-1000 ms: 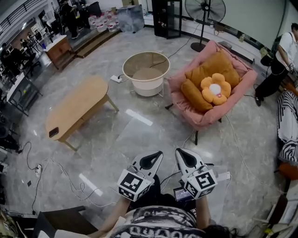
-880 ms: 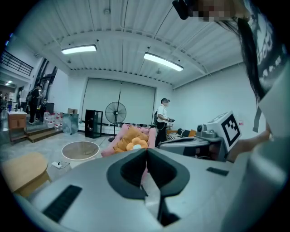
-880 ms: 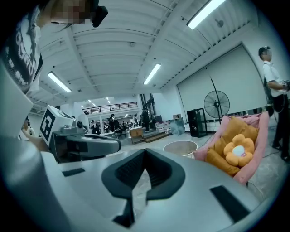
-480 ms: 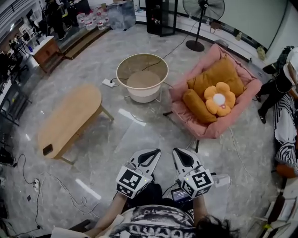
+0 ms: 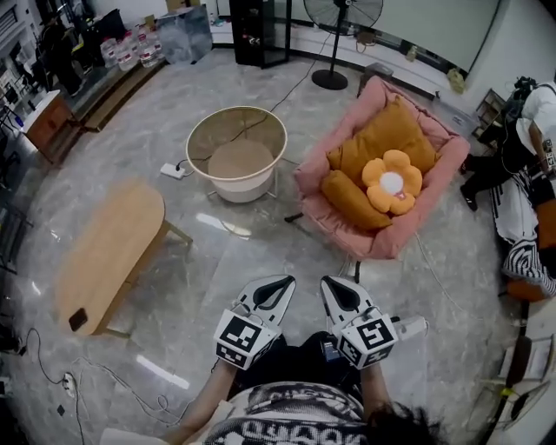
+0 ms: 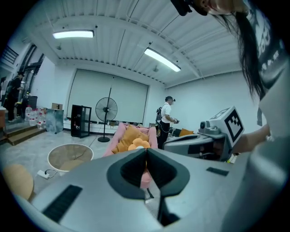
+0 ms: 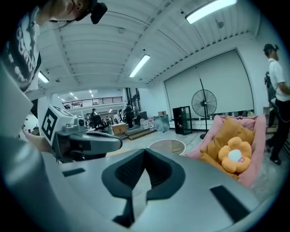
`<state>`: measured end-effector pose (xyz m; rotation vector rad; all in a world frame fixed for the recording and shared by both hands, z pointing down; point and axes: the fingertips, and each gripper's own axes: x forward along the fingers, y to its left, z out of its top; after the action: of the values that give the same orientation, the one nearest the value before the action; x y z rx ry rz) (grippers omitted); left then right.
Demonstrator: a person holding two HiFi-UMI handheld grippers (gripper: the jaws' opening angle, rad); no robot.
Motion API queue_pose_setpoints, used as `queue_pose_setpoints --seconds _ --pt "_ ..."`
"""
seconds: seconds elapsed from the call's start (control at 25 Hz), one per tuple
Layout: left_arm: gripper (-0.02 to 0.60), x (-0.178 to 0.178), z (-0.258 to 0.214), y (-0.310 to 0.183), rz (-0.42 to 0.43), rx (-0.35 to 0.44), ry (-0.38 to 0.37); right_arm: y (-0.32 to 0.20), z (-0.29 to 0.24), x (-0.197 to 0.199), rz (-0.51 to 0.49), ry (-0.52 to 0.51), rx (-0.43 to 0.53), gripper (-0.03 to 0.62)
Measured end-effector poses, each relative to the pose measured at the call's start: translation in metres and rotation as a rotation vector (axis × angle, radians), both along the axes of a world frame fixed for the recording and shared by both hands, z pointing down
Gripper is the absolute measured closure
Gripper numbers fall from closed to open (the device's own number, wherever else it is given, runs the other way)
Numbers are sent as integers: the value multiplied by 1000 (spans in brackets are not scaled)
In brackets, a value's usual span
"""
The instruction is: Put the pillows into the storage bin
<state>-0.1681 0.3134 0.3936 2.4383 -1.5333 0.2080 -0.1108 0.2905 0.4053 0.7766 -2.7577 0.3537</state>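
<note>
Nearest the wearer, above the polished grey stone floor (image 5: pixel 261 248), two tools are held side by side. Left hand-held gripper (image 5: pixel 285 283): grey moulded jaws with black ribbed pads, tips together, nothing between them. Right hand-held gripper (image 5: pixel 328 284): same build, jaws closed and empty. Each carries a cube printed with square markers.

Beyond them to the left stands an oval pale-wood surface (image 5: pixel 109 248) on slim legs, with a dark flat slab (image 5: pixel 76 319) at its near end.

Further on is the storage bin (image 5: pixel 236 187): round, with a cream lower wall, a thin hoop rim and a sheer upper wall. A tan base shows inside.

Just right of it, well apart from both grippers, a pink padded armchair (image 5: pixel 408 235) on dark legs holds three pillows:
- a mustard cylindrical bolster (image 5: pixel 352 200) along the seat's front edge;
- an orange flower-shaped plush pillow (image 5: pixel 392 182) with a white centre, beside the bolster;
- a large square mustard cushion (image 5: pixel 382 139) propped against the back.

By the far wall stands a pedestal fan (image 5: pixel 342 10).
</note>
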Motion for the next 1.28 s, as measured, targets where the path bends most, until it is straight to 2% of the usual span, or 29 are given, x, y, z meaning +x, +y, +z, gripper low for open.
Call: queue_pose_setpoints --seconds 0.2,0.56,0.8,1.0,1.28 --pt "569 -3 4 -10 23 -7 23 -18 9 -2 27 20 -27 595" --pt "569 -34 16 -71 -66 -42 33 -91 28 -19 -11 23 -52 595" --pt "569 -34 28 -153 -82 -77 -7 -192 52 -11 -3 34 -72 595" --pt "569 -29 30 -229 -92 -97 -23 -277 78 8 14 67 -141 595" --pt "569 -50 60 -305 -187 -195 -68 -381 159 5 -38 178 -236 594"
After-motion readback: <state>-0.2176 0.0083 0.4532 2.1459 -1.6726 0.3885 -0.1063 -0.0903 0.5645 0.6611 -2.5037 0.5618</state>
